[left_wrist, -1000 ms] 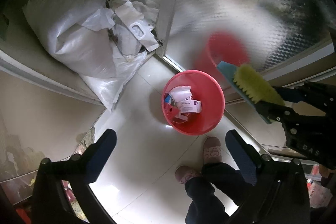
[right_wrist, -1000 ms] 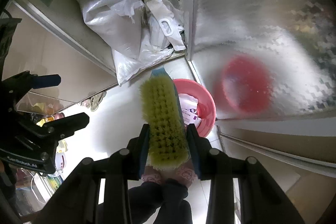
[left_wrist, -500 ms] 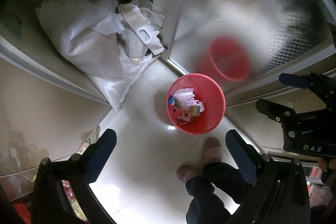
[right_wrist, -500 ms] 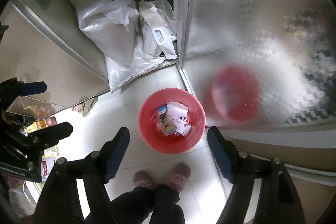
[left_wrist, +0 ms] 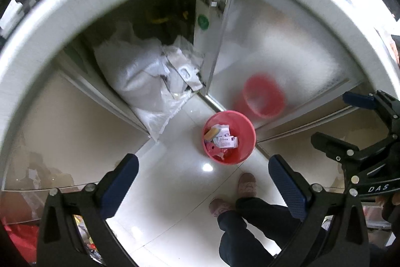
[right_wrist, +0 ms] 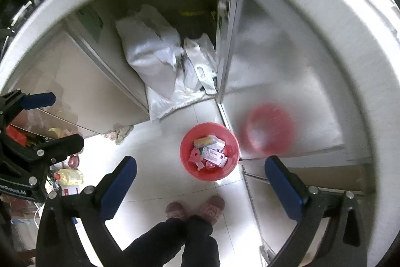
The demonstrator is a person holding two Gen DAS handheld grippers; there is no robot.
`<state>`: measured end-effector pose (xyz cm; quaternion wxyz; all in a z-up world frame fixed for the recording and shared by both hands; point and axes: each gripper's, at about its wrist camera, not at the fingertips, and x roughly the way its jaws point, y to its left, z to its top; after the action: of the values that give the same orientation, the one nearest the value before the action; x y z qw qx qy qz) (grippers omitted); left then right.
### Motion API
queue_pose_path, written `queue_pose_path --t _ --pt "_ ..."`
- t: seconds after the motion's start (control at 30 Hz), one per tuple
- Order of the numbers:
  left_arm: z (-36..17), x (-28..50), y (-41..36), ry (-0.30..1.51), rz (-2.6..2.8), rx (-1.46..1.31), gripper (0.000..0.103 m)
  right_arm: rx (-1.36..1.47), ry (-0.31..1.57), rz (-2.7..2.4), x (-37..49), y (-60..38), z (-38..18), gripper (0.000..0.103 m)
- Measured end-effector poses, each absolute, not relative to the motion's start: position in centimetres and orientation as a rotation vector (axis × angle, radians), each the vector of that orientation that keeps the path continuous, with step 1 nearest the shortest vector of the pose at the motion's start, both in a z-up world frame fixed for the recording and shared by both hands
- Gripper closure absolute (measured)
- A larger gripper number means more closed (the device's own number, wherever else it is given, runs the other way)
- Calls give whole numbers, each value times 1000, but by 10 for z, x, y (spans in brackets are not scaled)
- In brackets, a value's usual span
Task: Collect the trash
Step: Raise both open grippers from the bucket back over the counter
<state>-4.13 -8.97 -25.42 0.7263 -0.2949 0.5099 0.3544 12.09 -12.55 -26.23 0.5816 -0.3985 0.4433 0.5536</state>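
A red bin (left_wrist: 252, 139) (right_wrist: 187, 167) stands on the pale floor tiles far below both grippers. In it lie a yellow-bristled scrub brush (left_wrist: 211, 133) (right_wrist: 202, 141), white paper boxes (left_wrist: 226, 140) (right_wrist: 213, 155) and red scraps. My left gripper (left_wrist: 202, 162) points steeply down, open, with nothing between its blue pads. My right gripper (right_wrist: 200, 162) also hangs high above the bin; its jaws are opening and nothing is between them. Each gripper shows in the other's view: the right gripper (left_wrist: 335, 118) at the right edge, the left gripper (right_wrist: 62, 120) at the left edge.
White sacks and plastic bags (left_wrist: 140, 71) (right_wrist: 150, 54) fill an open cupboard behind the bin. A frosted door (left_wrist: 275, 54) reflects the bin. A white countertop edge (left_wrist: 75, 4) arcs across the top. A person's slippers (left_wrist: 246, 183) (right_wrist: 175, 209) stand near the bin. Bottles (right_wrist: 70, 175) sit at left.
The right gripper opened and let go of the brush, which now lies in the bin. Both grippers rose; the bin looks smaller and the countertop edge came into view.
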Motion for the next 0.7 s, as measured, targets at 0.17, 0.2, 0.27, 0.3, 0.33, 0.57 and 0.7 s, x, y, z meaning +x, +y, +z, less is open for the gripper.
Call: queue_pose_path --t 0.17,0.2,0.27,0.3,0.33,0.57,0.7 --pt "-193 -41 -102 1056 804 -643 0 -917 984 1318 118 -141 -207 1" --pt "-179 -40 -104 1037 809 -639 0 -910 978 1320 119 -143 -198 1" --pt "-156 -38 -110 1012 819 -622 0 -878 969 1324 121 -148 -174 1" --pt "-146 -37 -112 1002 822 -613 0 -866 964 1326 124 -149 -164 1" --pt "-134 -36 -114 988 823 -605 0 -852 957 1327 126 -150 -153 1" --pt "-53 -28 -125 885 822 -524 0 -744 866 1319 137 -165 -66 1" --pt "-13 -22 -132 830 822 -478 0 -696 818 1318 141 -173 -31 1"
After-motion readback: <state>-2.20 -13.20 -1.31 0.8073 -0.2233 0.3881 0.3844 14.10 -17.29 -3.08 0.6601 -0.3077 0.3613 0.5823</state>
